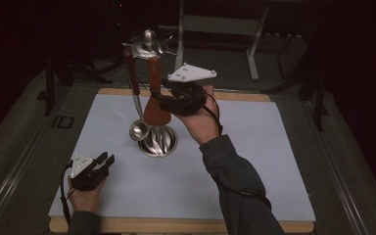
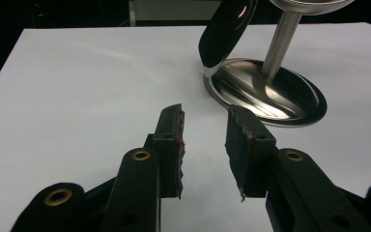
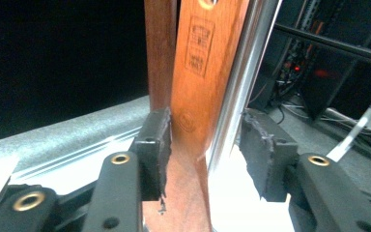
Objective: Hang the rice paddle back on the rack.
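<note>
A steel utensil stand (image 1: 159, 142) rises from a round base on the white board, its hook ring (image 1: 148, 45) at the top. From it hang a steel ladle (image 1: 138, 129) and a wooden spatula (image 1: 154, 98). My right gripper (image 1: 164, 100) reaches in from the right at the spatula's handle. In the right gripper view the wooden spatula (image 3: 203, 72) and the stand's pole (image 3: 244, 72) lie between the jaws of my right gripper (image 3: 205, 140); the right pad stands clear of them. My left gripper (image 1: 105, 159) rests open near the board's front left, empty (image 2: 205, 130), pointing at the base (image 2: 270, 94) and ladle bowl (image 2: 224, 31).
The white board (image 1: 254, 147) lies on a wooden table with bare room to the right and front. A second wooden handle (image 3: 160, 53) hangs behind the spatula. A pale metal frame (image 1: 220, 24) stands in the dark beyond the table's far edge.
</note>
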Demonstrator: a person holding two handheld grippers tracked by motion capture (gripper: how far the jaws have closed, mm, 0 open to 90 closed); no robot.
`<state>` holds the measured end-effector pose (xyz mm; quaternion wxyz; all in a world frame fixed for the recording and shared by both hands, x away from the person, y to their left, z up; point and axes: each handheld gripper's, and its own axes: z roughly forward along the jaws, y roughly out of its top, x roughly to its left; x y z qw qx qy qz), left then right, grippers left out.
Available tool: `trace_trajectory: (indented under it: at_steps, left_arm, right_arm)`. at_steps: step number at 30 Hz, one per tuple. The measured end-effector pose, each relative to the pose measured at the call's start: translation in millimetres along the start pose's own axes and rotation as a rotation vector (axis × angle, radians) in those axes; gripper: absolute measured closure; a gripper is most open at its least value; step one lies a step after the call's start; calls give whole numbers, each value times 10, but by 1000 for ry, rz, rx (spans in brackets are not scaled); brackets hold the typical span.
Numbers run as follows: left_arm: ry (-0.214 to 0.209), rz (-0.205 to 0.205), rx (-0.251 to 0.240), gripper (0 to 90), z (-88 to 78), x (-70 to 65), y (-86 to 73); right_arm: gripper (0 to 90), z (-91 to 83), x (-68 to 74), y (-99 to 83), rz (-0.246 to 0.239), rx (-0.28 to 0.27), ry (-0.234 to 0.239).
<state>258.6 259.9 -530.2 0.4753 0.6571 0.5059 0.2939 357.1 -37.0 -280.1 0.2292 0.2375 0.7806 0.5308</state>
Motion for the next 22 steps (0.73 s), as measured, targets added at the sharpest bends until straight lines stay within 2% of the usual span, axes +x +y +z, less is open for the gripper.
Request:
trace_trajectory:
  at_steps: [10,13,19,22]
  left_arm:
    - [2,2,0,675,-3,3,1]
    - [2,2,0,675,-1,1,0]
    - [4,5,4,674,5,1,-1]
    - [11,11,11,670,10,0,-1]
  right_arm:
    - [535,-97,-80,-106,9,-7,8]
    - [534,-148,-157,-163,23,-2,0]
    - [529,-194,-301,-286,37,32,-24]
    - [524,-236,-436,-439,51,81,-42]
